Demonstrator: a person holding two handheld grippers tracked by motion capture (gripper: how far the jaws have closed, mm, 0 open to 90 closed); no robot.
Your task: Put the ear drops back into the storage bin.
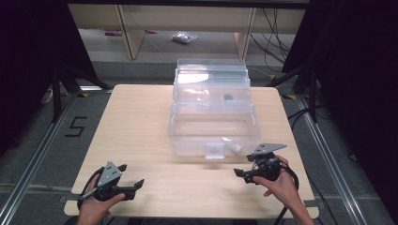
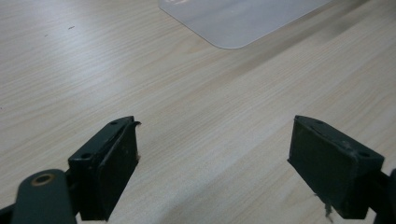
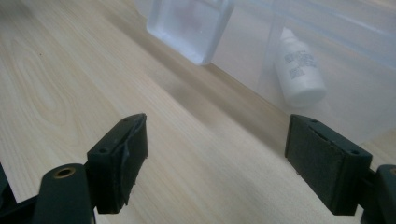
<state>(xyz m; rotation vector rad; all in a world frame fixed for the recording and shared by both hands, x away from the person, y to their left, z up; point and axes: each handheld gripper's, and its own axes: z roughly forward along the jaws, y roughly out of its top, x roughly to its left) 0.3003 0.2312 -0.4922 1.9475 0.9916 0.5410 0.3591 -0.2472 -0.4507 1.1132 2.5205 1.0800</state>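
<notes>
Left gripper (image 1: 133, 187): at the near left of the table, held in the person's left hand (image 1: 94, 208); jaws spread wide with nothing between them. In the left gripper view (image 2: 212, 158) bare wood shows in the gap, and a rounded corner of the box (image 2: 238, 18) lies well ahead.
Right gripper (image 1: 240, 174): at the near right, held in the right hand (image 1: 281, 185); its jaws point toward the table's middle. In the right gripper view (image 3: 217, 158) they stand wide apart and empty, just short of the box wall.
Table (image 1: 141, 117): light wood with rounded corners, bare in front of and beside the box.
Box (image 1: 213, 129): clear plastic, standing past the middle of the table; a latch tab (image 1: 215, 151) sits at the centre of its near wall. In the right gripper view (image 3: 327, 56) the tab (image 3: 189, 28) hangs ahead on the left.
Lid (image 1: 211, 77): clear, raised behind the box's far edge.
Bottle (image 1: 234, 147): small and white, lying inside the box against the near wall, right of the tab. Seen through the wall in the right gripper view (image 3: 299, 70), it carries a printed label too fine to read.
Dark item (image 1: 227, 97): small, at the back of the box; I cannot tell what it is.
Floor: grey, with a "5" (image 1: 75, 126) marked left of the table.
</notes>
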